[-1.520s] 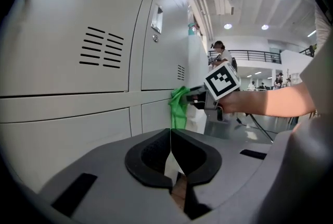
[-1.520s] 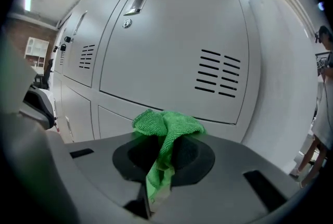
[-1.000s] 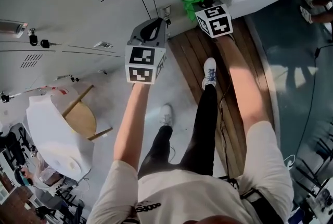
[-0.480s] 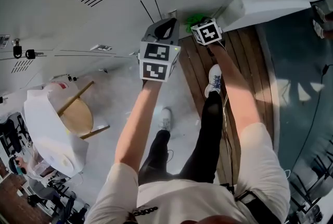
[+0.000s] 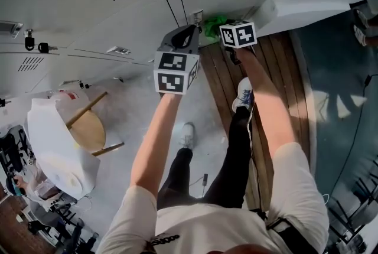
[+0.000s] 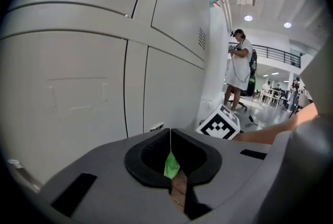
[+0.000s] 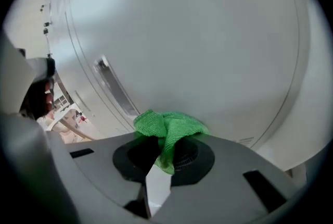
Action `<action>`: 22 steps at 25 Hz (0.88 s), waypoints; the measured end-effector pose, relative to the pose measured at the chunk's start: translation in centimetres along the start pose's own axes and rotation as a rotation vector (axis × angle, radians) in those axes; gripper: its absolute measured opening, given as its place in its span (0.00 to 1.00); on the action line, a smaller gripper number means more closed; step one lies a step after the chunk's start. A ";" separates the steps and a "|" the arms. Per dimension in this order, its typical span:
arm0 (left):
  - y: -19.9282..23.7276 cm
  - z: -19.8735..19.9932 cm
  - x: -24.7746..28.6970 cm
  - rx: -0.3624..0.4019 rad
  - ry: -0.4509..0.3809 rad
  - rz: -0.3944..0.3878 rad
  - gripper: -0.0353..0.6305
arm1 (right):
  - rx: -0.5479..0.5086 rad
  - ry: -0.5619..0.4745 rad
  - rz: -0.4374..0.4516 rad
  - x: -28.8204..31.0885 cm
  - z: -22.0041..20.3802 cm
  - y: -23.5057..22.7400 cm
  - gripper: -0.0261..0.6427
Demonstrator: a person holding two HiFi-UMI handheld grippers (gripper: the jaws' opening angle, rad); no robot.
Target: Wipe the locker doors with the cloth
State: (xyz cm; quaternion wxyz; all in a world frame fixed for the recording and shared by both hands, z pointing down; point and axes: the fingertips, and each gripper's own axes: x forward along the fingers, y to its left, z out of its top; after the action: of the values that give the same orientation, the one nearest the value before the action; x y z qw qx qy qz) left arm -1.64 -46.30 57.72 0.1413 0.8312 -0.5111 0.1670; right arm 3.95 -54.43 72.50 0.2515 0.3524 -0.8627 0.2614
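Right gripper view: the green cloth sits bunched in the pinch of the right gripper, and the locker door is straight ahead, seemingly touching it. The left gripper, tongs pressed together on nothing, waits alongside at the next door.

Locker doors close ahead — stool well left.
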 end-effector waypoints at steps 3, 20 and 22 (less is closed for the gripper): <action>-0.3 1.1 -2.0 0.002 -0.026 -0.005 0.08 | -0.086 -0.119 -0.010 -4.3 5.0 2.9 0.10; 4.2 0.4 -10.9 -0.010 -0.084 0.054 0.08 | -0.481 -0.325 -0.098 -7.3 10.9 13.4 0.10; 4.7 -0.7 -10.8 -0.014 -0.070 0.059 0.08 | -0.437 -0.345 -0.099 -5.6 9.1 12.6 0.10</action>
State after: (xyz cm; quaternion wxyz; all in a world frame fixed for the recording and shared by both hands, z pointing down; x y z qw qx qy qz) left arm -10.48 -39.37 54.11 0.1241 0.8201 -0.5412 0.1387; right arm -4.14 -49.72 58.90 0.1835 0.3707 -0.9104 -0.0070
